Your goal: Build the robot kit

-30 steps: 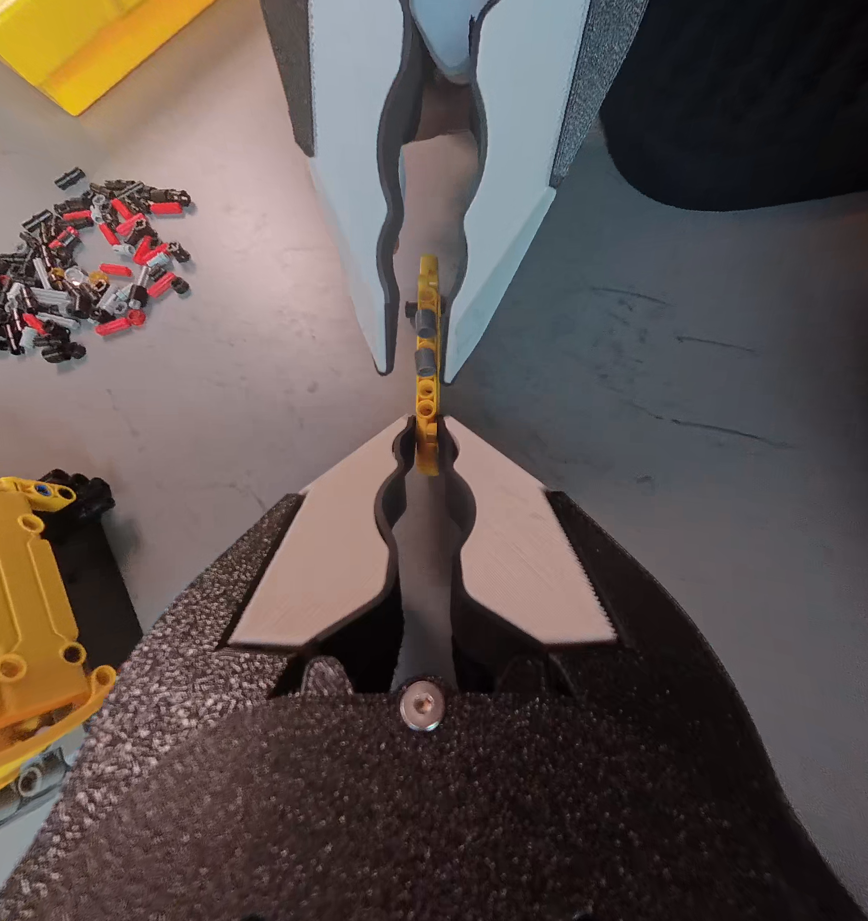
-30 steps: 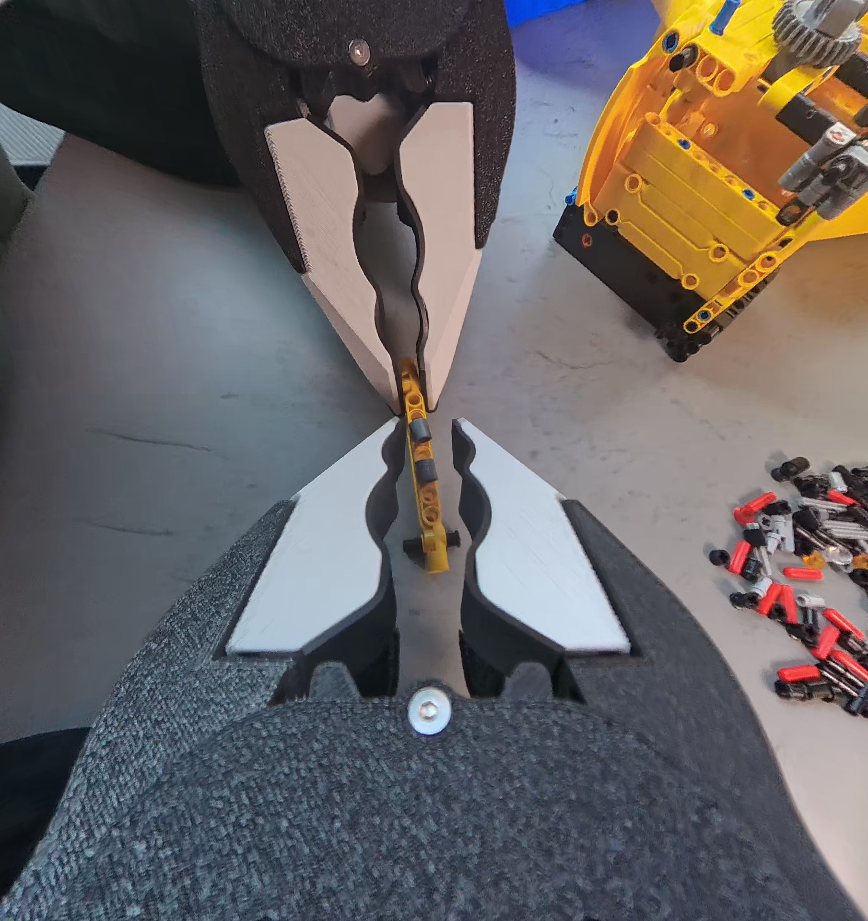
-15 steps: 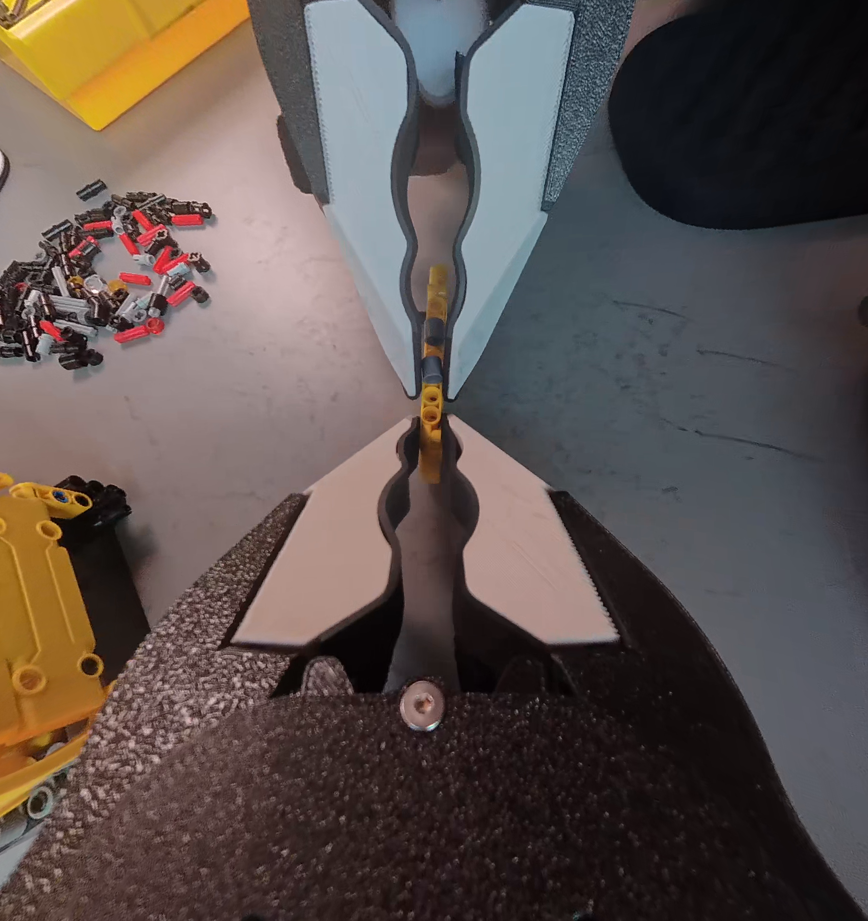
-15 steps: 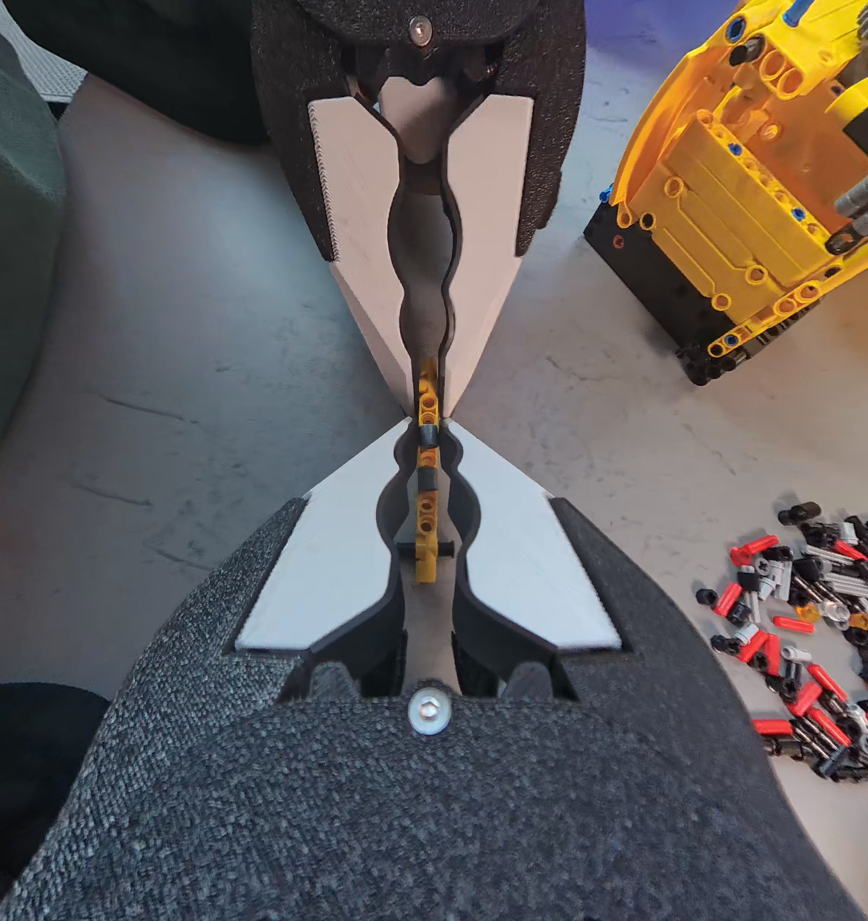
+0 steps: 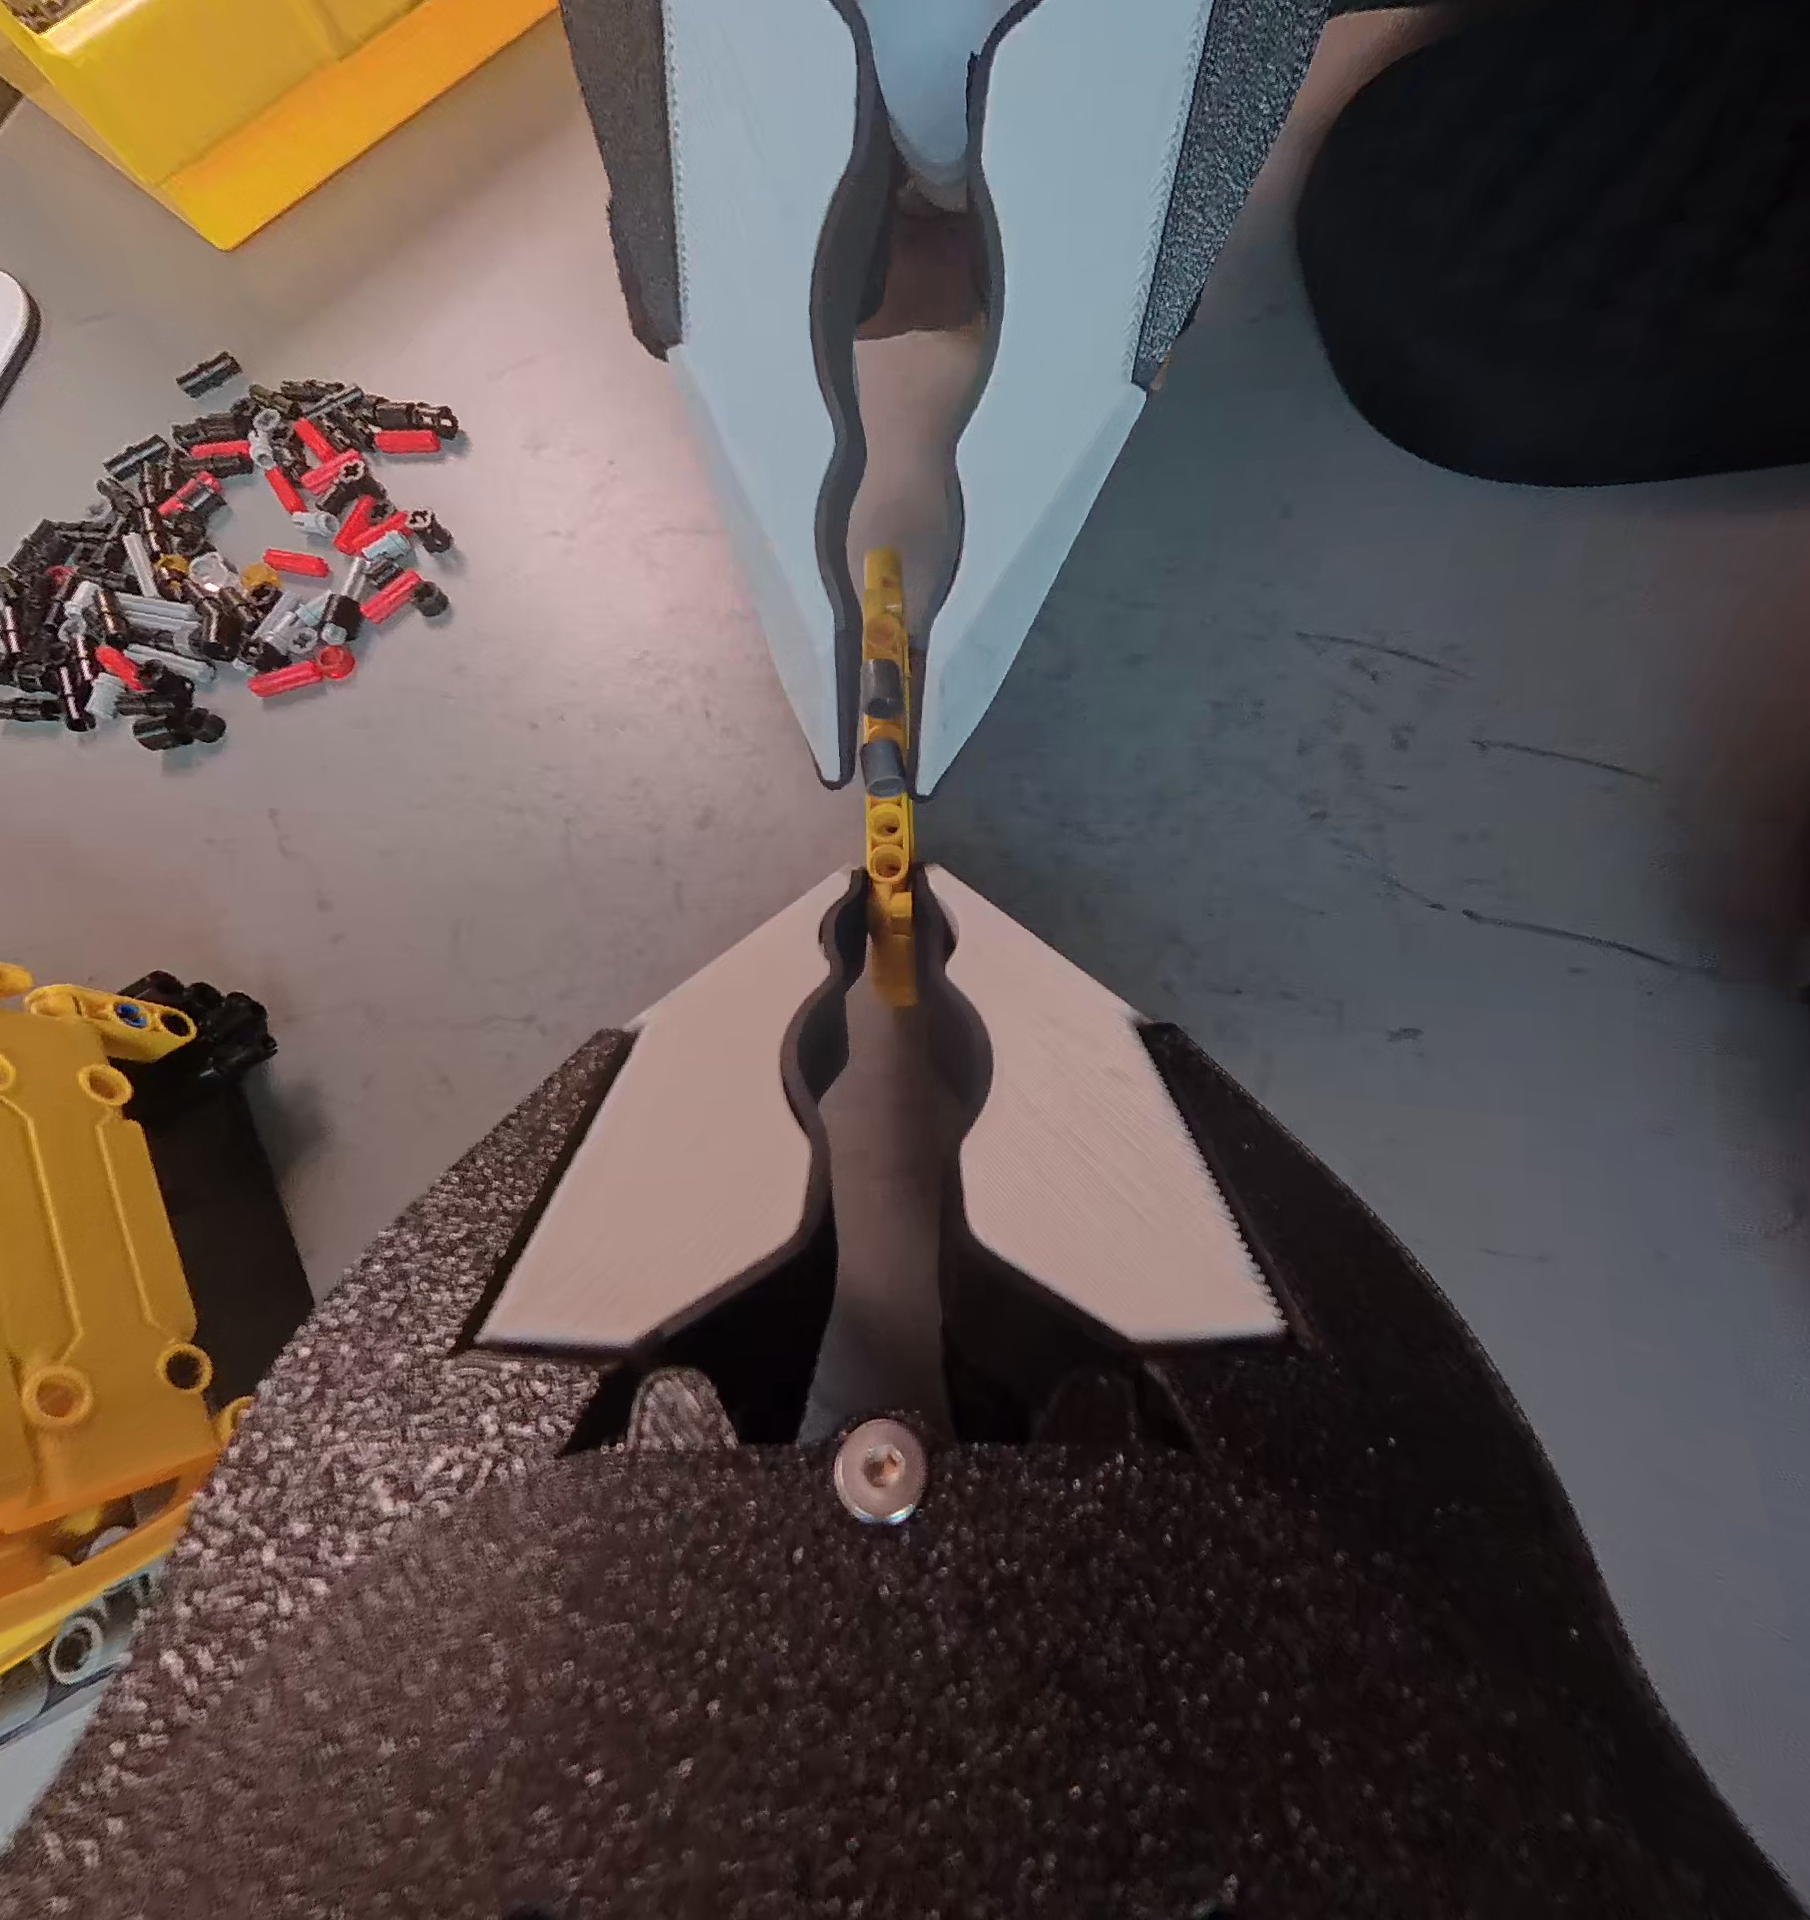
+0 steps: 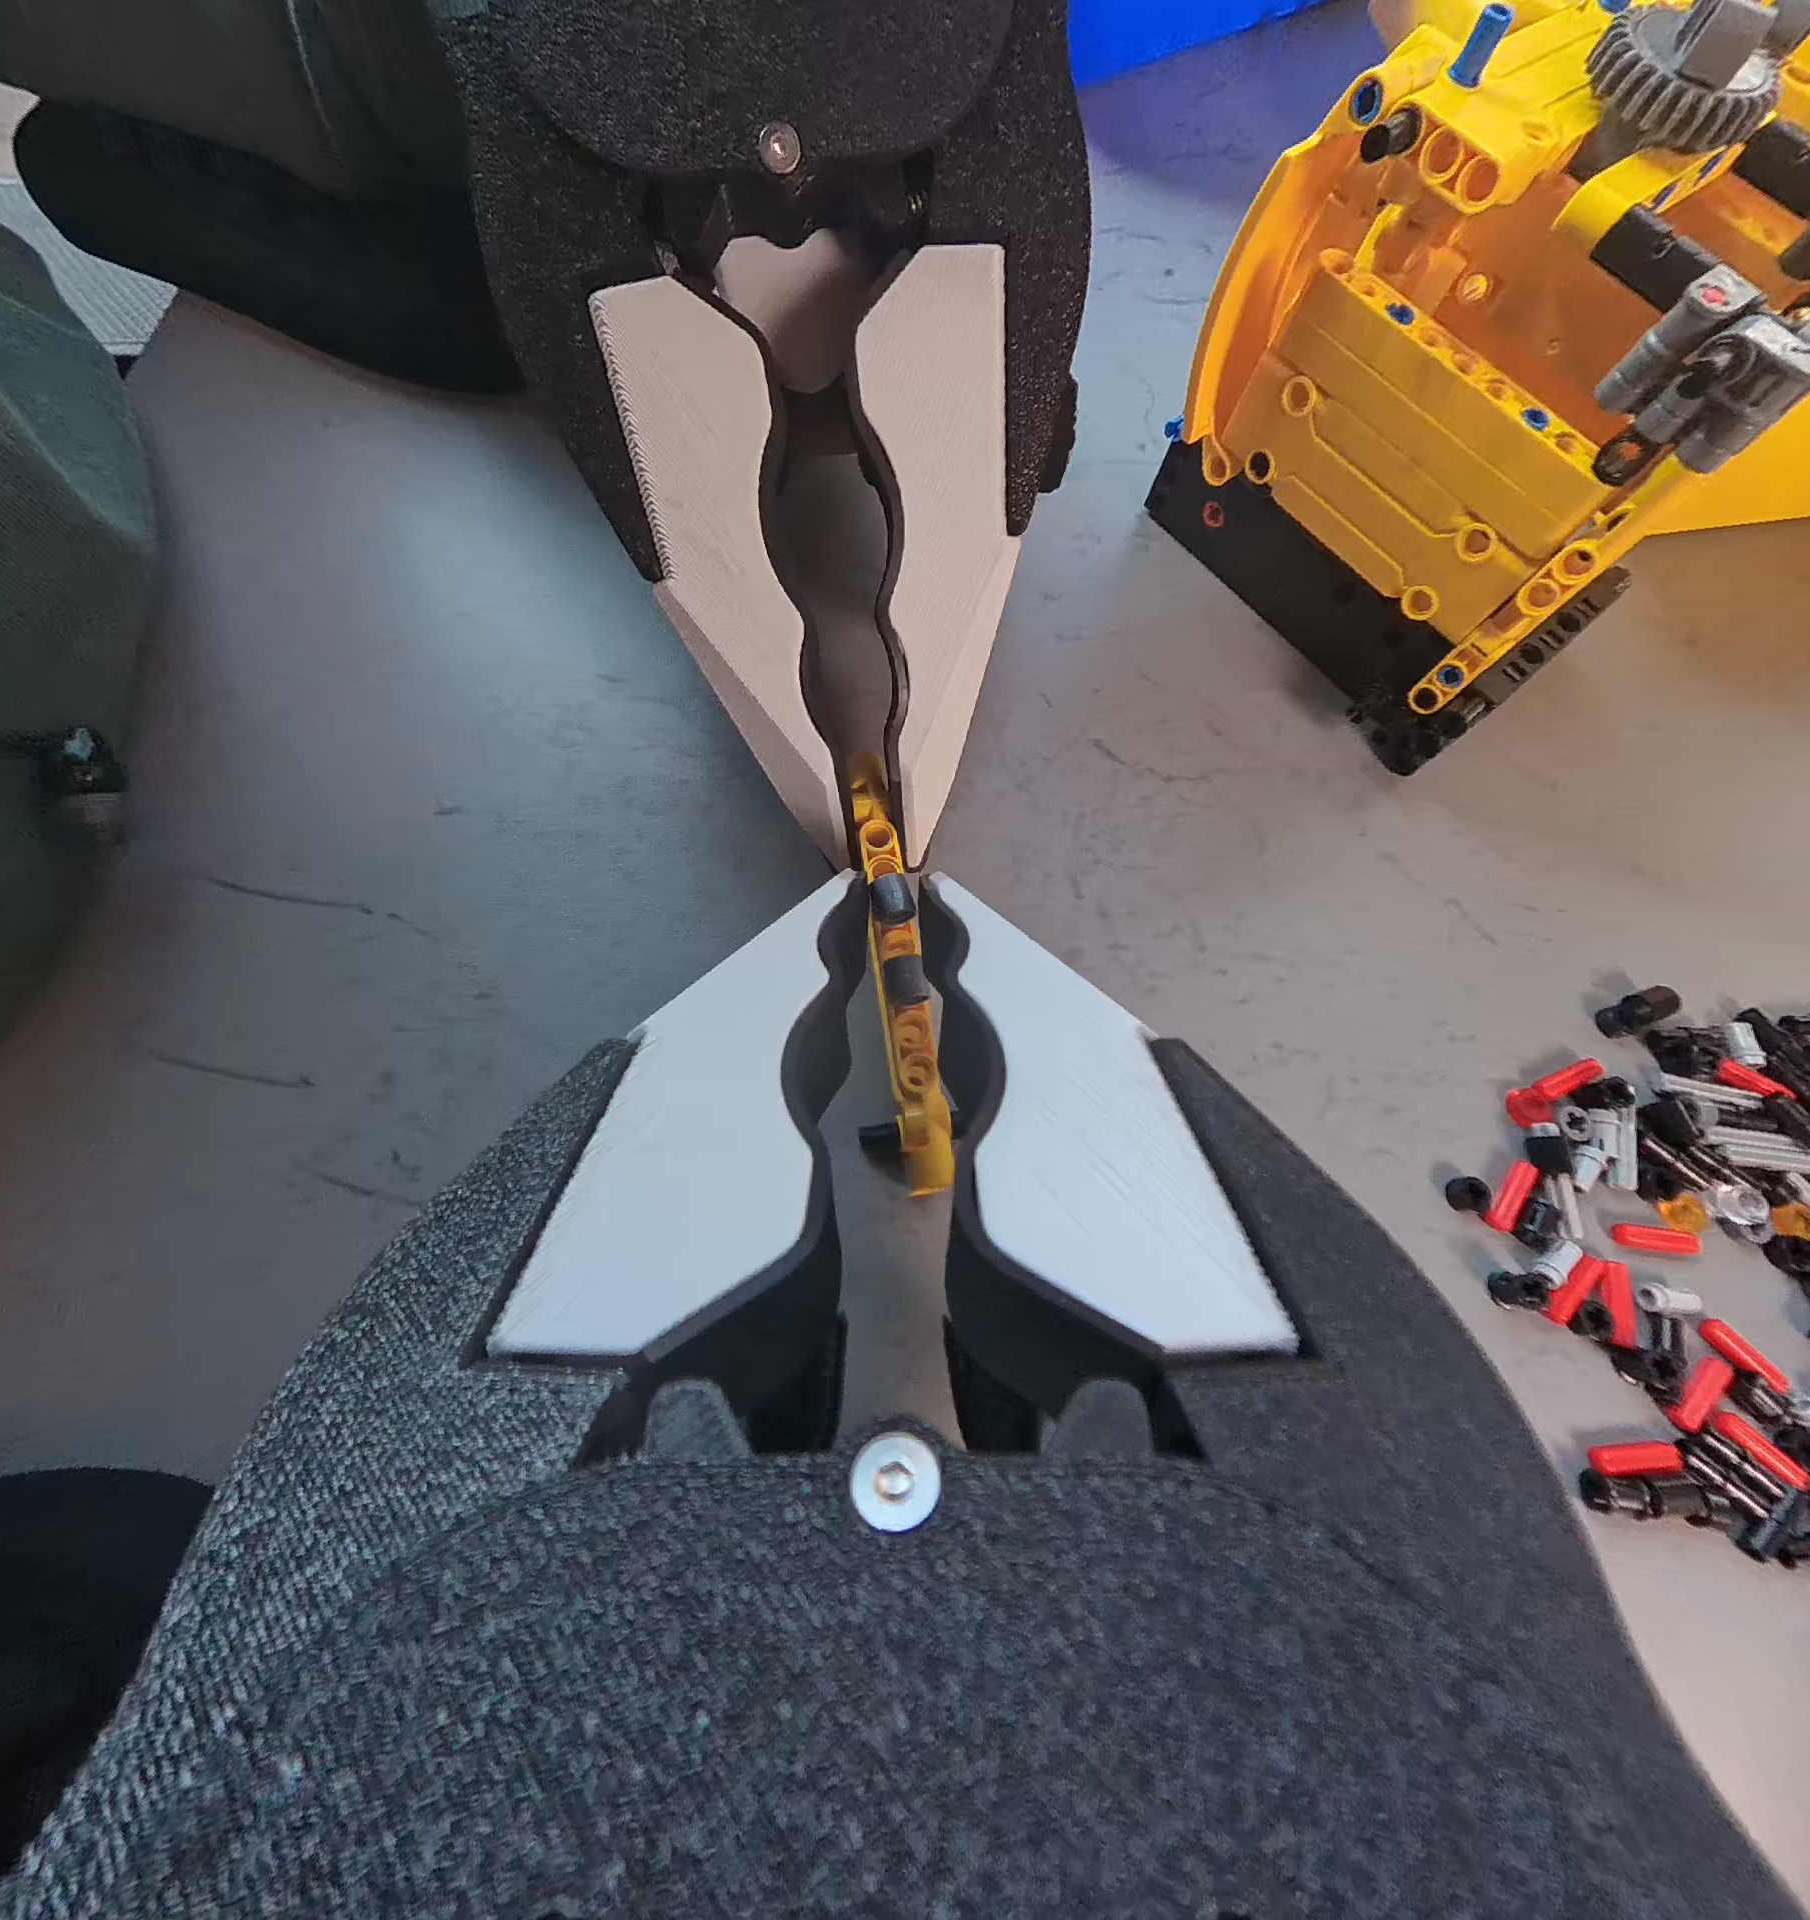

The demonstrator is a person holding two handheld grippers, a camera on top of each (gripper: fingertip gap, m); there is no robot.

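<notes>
Yellow beam (image 5: 888,862), above the scratched grey bench (image 5: 1400,831), has both grippers' jaws clamped on it: left gripper (image 5: 888,904), right gripper (image 6: 890,883); small parts (image 5: 215,561) lie beside.

Grey worktop (image 5: 1400,831), scuffed with dark marks. To your left wrist view's left, a loose heap of small red, black and grey pins (image 5: 215,561); nearer, a yellow brick-built model (image 5: 49,1247). Yellow box (image 5: 257,94) at the far corner. Blue patch (image 6: 1192,31) behind the model.

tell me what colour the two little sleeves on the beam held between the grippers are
Dark grey, nearly black, on the yellow beam. The sleeves show best in the right wrist view.
</notes>
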